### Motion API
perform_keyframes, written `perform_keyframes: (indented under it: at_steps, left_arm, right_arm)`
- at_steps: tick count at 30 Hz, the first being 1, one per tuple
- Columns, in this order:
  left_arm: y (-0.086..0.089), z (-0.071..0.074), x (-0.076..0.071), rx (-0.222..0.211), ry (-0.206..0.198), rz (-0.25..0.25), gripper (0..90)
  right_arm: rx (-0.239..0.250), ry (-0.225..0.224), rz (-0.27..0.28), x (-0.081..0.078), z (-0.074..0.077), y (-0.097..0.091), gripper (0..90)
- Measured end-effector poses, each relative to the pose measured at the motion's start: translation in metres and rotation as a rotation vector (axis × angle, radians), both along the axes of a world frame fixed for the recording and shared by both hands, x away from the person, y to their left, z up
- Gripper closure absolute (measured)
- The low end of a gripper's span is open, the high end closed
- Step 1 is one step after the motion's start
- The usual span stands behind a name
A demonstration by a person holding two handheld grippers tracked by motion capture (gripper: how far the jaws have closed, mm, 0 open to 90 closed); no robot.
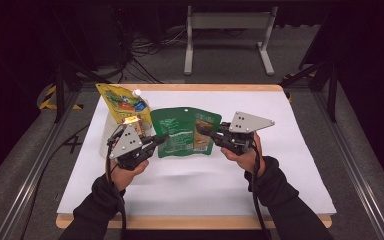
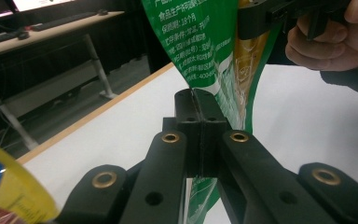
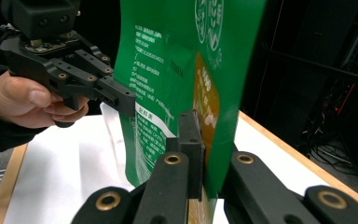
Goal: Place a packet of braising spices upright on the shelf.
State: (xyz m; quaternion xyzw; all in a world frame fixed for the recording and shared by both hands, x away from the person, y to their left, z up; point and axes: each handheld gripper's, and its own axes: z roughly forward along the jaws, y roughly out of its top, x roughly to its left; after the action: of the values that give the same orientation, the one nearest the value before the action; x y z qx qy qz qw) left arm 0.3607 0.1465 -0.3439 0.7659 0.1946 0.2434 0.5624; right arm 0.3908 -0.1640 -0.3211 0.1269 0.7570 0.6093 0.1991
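Observation:
A green printed pouch [image 1: 182,131] hangs upright above the white table sheet, gripped on both side edges. My left gripper [image 1: 164,136] is shut on its left edge and my right gripper [image 1: 200,130] is shut on its right edge. In the left gripper view the black jaws [image 2: 196,100] pinch the green pouch [image 2: 200,42], with the other gripper [image 2: 279,14] and a hand beyond. In the right gripper view the jaws [image 3: 191,126] clamp the green pouch [image 3: 168,60] near its orange panel. The left gripper [image 3: 74,70] holds the far edge there.
A yellow spouted pouch [image 1: 122,105] with a white cap stands at the table's left, just behind my left gripper; its corner [image 2: 9,191] lies close to the left jaws. The white sheet [image 1: 280,165] has a wooden rim. A grey metal frame [image 1: 227,30] stands on the floor behind.

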Motion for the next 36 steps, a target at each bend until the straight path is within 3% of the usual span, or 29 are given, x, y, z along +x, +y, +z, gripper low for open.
perform_keyframes:
  at_steps: [18, 36]
  left_arm:
    - [0.042, 0.008, 0.004, -0.039, -0.022, 0.119, 89.9]
    - [0.087, 0.003, 0.003, -0.064, -0.027, 0.236, 89.9]
  right_arm:
    - [0.012, 0.004, 0.018, 0.016, 0.01, 0.052, 89.1]
    - [0.014, 0.034, 0.055, 0.033, 0.008, 0.108, 89.1]
